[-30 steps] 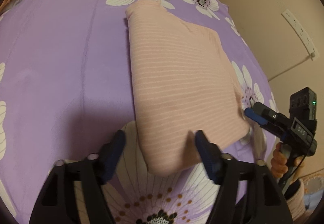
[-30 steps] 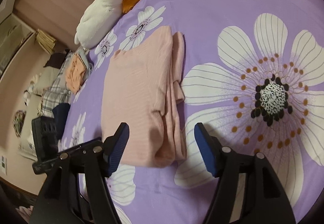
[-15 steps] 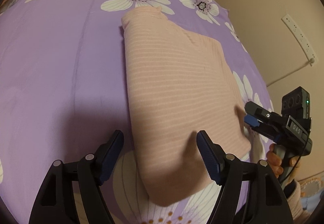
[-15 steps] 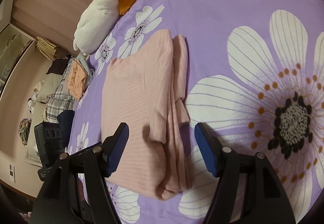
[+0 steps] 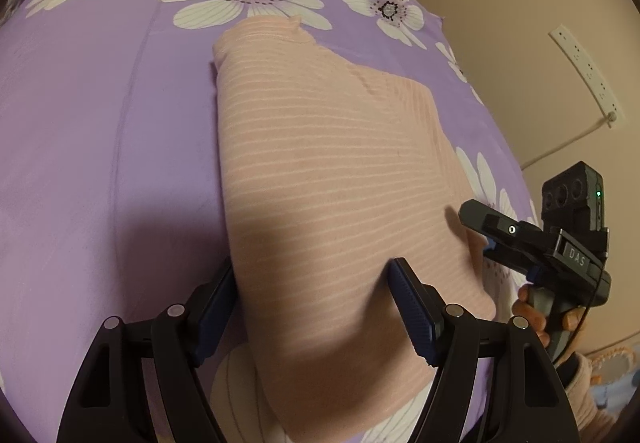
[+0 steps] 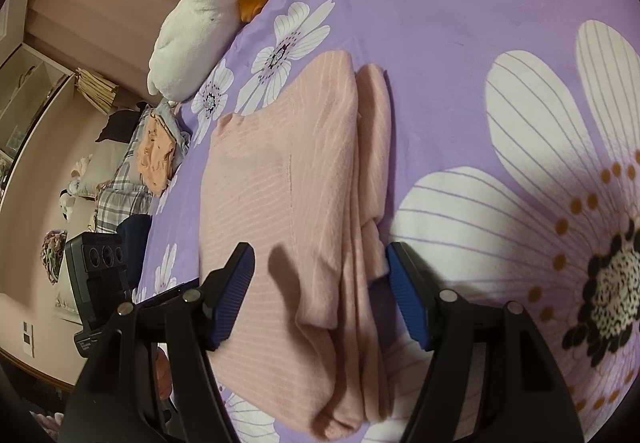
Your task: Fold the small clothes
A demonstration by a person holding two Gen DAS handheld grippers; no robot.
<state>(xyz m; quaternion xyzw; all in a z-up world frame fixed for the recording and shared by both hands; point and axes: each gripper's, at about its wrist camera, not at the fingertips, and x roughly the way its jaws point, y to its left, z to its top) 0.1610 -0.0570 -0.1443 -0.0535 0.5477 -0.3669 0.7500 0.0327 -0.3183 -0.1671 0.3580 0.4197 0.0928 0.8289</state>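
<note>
Bed [image 5: 92, 131], purple floral cover: the pink striped garment [image 5: 332, 179] lies on it, folded into a thick oblong, its stacked edges loose along one long side.

Risk: a pinch at the near end may catch only the top layers; the lower ones would slide and the fold would open.

Left gripper [image 5: 312, 307]: jaws wide apart, holding nothing, straddling the garment's near end.

Right gripper [image 6: 320, 295]: jaws equally wide, holding nothing, over the garment's layered side.

garment [image 5: 332, 179] on bedsheet [image 5: 100, 147], plush [image 6: 200, 23] behind
</note>
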